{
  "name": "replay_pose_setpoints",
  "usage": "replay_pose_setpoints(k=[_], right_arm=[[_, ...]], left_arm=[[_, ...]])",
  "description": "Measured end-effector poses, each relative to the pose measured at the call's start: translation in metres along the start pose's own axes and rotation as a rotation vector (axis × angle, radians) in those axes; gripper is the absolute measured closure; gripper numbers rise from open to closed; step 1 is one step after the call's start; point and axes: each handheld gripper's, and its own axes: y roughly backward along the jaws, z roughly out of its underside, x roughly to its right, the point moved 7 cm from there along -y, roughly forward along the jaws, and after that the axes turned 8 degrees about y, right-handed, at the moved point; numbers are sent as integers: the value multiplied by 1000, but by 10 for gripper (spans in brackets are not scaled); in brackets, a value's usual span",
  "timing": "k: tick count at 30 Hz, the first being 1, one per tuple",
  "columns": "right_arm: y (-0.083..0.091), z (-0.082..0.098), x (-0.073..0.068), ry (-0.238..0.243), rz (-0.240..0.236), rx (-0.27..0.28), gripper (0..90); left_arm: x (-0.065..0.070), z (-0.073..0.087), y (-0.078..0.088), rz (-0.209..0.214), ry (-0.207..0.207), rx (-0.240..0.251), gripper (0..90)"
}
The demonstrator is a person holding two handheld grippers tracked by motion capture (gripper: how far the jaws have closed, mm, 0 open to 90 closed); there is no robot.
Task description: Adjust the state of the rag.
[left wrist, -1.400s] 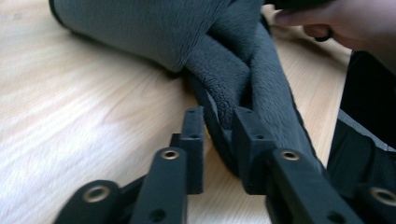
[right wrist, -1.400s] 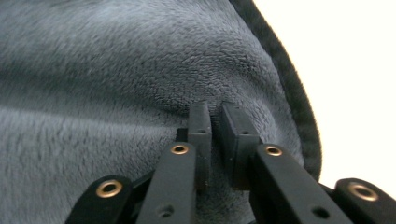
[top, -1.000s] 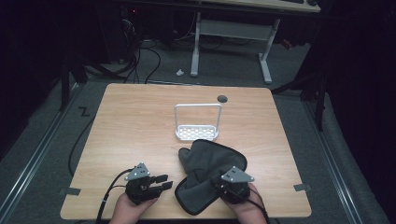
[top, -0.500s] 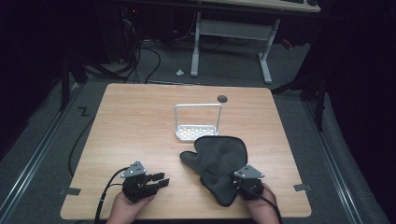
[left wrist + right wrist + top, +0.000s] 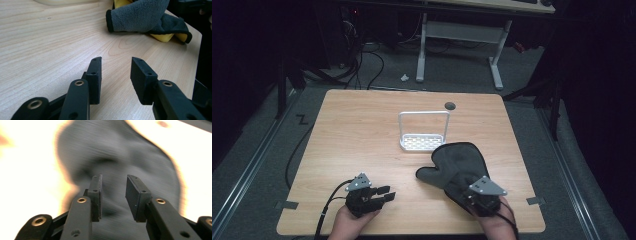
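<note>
Nearest, at the table's [image 5: 357,125] front edge: left gripper [image 5: 382,194] held low at front left, jaws parted with bare wood between them, nothing gripped. At front right: right gripper [image 5: 473,196] poised over the near end of a dark grey oven mitt [image 5: 459,162], jaws apart in its own view, grey cloth blurred beyond them; whether touching the cloth, cannot tell. Lying flat on the wood right of centre: the mitt, thumb pointing left, yellow lining visible at its edge in the left gripper view [image 5: 162,37]. Just beyond the mitt, near the table's middle: a small white rack [image 5: 424,131] with an upright loop handle. Farther back, by the far edge: a dark round hole [image 5: 450,105].
</note>
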Motion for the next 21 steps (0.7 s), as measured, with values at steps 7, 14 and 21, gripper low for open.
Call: replay_pose_setpoints(k=[7,14,21], right_arm=[[-47,14,-34,126,-33,-180,674],[-40,6,-27,119,-18,-143,854],[13,-36,3,25,58,101,853]], left_arm=[[2,1,0,8,-1,-3,612],[1,1,0,6,3,-4,611],[0,1,1,9,10,-1,612]])
